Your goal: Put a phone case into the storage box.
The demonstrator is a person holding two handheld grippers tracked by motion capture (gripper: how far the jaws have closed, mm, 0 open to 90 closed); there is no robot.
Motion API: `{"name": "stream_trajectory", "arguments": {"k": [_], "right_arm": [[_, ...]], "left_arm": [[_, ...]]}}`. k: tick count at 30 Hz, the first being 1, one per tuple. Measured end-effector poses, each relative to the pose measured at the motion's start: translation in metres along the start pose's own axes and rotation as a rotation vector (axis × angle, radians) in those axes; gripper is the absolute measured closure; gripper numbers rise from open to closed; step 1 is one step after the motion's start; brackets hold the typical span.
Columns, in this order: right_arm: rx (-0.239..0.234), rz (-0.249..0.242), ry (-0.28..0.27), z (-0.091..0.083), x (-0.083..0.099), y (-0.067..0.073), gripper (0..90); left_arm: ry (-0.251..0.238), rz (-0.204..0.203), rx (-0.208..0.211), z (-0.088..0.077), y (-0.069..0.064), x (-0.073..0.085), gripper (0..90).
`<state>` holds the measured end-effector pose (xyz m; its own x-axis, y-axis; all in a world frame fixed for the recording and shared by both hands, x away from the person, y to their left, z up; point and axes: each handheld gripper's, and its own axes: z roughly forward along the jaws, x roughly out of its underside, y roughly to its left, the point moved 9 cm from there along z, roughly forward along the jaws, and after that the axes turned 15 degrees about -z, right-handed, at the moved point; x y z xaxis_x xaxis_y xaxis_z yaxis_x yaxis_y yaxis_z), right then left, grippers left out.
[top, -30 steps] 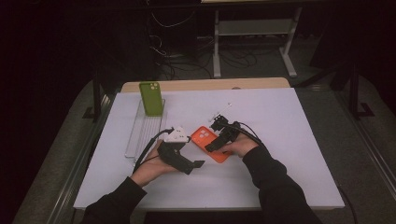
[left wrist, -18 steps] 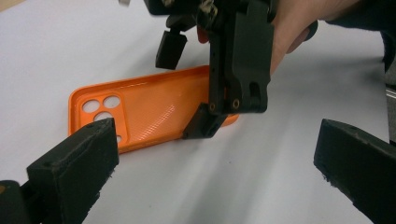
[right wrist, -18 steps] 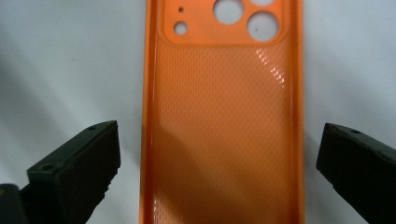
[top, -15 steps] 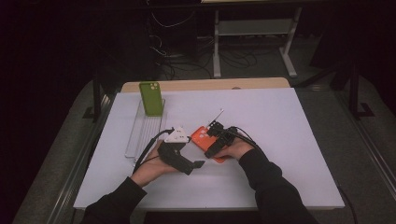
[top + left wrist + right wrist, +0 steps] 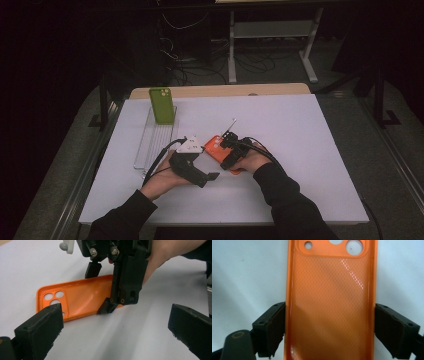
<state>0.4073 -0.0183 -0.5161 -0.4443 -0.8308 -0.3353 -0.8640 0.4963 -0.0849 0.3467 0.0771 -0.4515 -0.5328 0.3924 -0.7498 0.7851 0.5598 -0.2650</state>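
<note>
The orange plastic phone case with round camera cut-outs [image 5: 332, 305] lies flat, open side up, on the white surface [image 5: 310, 130], near its middle on the person's side. It looks light, thin-walled and somewhat flexible, with a glossy textured inner face that could slip, so a squeeze across the two long side walls is probably the soundest hold; hard pressure would likely bow the shell inward rather than break it.

The right gripper [image 5: 329, 330] comes down over the end of the case away from the cut-outs, one jaw on each long edge. Its jaws have just been closing, with the case between them. In the right gripper view both pads meet the side walls, so it appears to have the case pinched across its width.

The left gripper [image 5: 115, 330] hovers just beside the case with its jaws spread wide and nothing between them; the camera end of the case lies in front of its left jaw.

A green phone [image 5: 162, 105] stands propped in a clear plastic tray [image 5: 150, 145], well apart towards the far left.
</note>
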Motion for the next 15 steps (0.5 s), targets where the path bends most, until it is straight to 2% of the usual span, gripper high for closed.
{"name": "stream_trajectory", "arguments": {"k": [1, 4, 6, 10, 15], "right_arm": [[-0.006, 0.016, -0.007, -0.0006, -0.0008, 0.0012, 15.1], [-0.010, 0.016, -0.007, -0.0005, -0.0007, 0.0013, 15.3], [0.000, -0.006, 0.001, -0.0002, 0.0009, -0.0007, 15.5], [-0.005, 0.019, -0.018, -0.0012, -0.0005, 0.0015, 15.8], [-0.005, -0.002, -0.042, -0.0069, 0.0000, -0.0006, 15.9]], "left_arm": [[0.000, 0.000, 0.003, 0.0003, -0.0004, -0.0002, 0.0], [0.005, 0.004, -0.002, -0.0002, -0.0005, 0.0001, 0.0], [-0.003, 0.000, 0.004, -0.0006, -0.0009, -0.0008, 0.0], [0.002, 0.005, -0.001, -0.0002, 0.0005, -0.0002, 0.0], [0.004, -0.004, -0.001, 0.0010, 0.0008, -0.0003, 0.0]]}}
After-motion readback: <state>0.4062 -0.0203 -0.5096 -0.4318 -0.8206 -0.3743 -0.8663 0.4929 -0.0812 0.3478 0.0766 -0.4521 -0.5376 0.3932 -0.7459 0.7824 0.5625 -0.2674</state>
